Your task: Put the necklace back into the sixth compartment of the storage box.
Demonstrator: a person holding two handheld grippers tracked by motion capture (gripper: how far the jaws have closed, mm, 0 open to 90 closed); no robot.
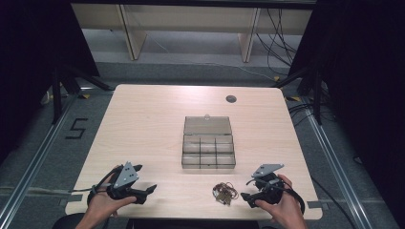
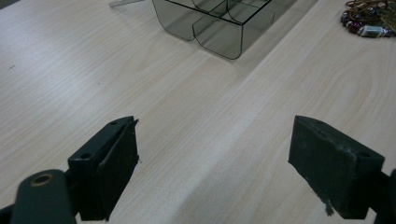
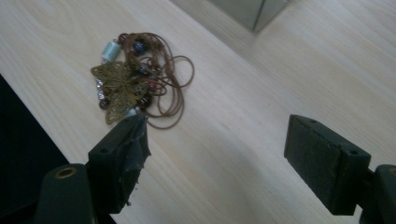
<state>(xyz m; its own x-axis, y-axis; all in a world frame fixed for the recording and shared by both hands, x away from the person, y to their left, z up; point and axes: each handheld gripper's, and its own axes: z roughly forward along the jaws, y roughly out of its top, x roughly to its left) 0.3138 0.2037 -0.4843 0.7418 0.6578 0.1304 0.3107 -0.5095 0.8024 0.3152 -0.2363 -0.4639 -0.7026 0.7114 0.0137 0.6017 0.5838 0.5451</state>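
My right gripper (image 1: pixel 249 197) hangs wide open and empty above the pale wooden table (image 1: pixel 153 119) — my left gripper (image 1: pixel 145 179) likewise gapes, empty. Just beside my right jaws lies the tangled brown cord necklace with a brass butterfly pendant and beads (image 3: pixel 135 79), near the table's front edge. Farther off sits the smoky clear plastic compartment box (image 1: pixel 208 150), lid up.

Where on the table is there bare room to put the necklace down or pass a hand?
Bare wood lies left of the compartment box, from the left tool up to the far edge, and right of the box. It is tight along the near edge, where the necklace lies between the box front and the right tool.
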